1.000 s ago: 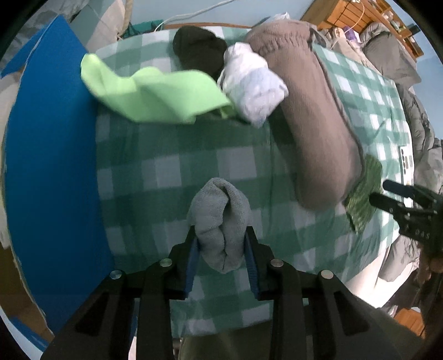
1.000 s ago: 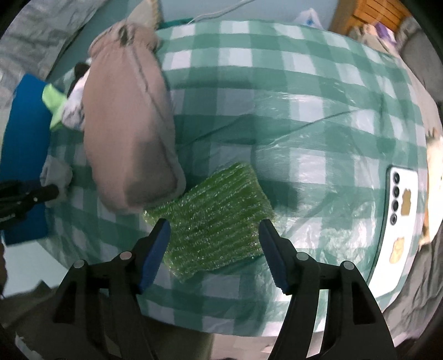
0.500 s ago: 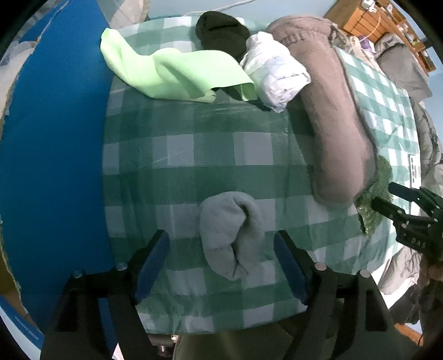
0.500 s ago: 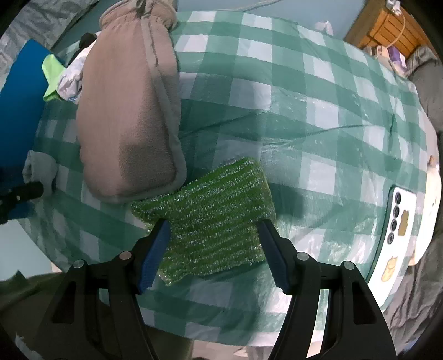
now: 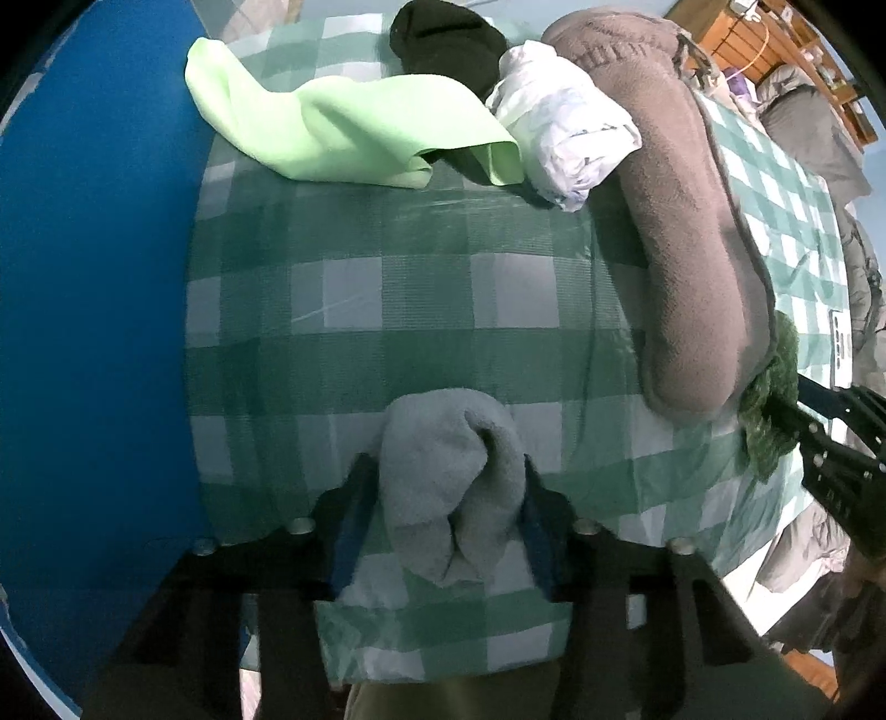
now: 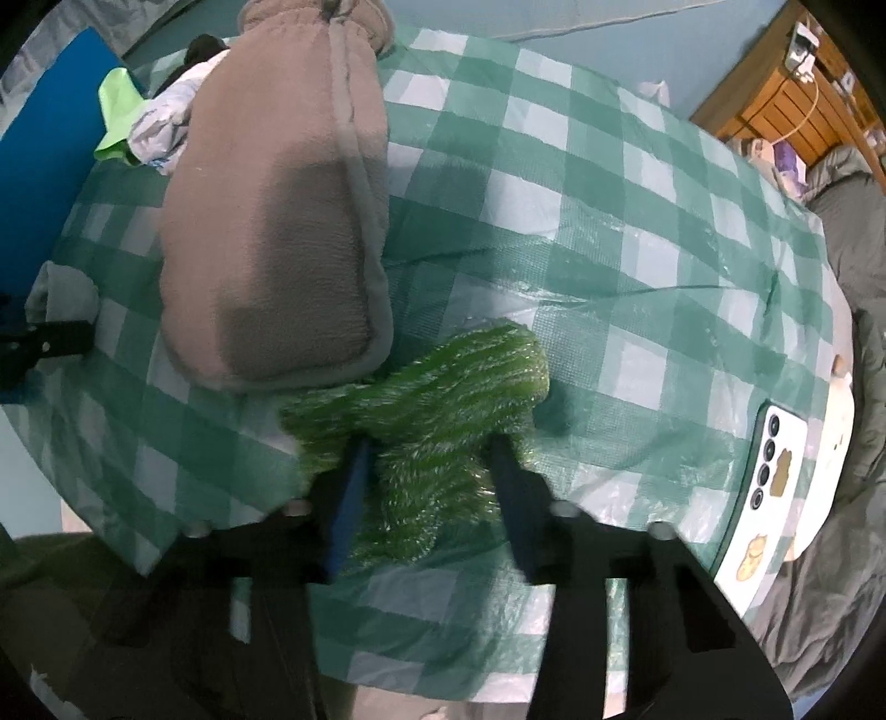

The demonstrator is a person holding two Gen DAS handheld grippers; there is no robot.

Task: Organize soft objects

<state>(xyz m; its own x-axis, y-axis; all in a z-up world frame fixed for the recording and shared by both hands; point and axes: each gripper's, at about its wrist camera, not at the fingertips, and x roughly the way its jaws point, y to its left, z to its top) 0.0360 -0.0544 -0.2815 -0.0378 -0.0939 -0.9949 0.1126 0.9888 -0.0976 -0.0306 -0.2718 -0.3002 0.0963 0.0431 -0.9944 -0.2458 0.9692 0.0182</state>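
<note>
My left gripper (image 5: 443,487) is shut on a rolled grey sock (image 5: 451,471) lying on the green checked tablecloth (image 5: 387,288). My right gripper (image 6: 429,471) is shut on a crumpled shiny green cloth (image 6: 437,410), which bunches up between the fingers beside a long brown fleece item (image 6: 282,221). At the far end lie a light green cloth (image 5: 332,133), a white bundle (image 5: 565,133) and a black sock (image 5: 448,44). The brown fleece item (image 5: 681,232) also shows in the left wrist view, with the green cloth (image 5: 769,399) and the right gripper beyond it.
A blue board (image 5: 94,332) stands along the table's left side. A white phone (image 6: 775,487) lies near the right edge of the table. A wooden shelf (image 6: 786,105) and grey bedding (image 6: 847,221) are behind on the right.
My left gripper opened half a second ago and has closed again on the grey sock. My right gripper moved forward and closed on the green cloth, bunching it up.
</note>
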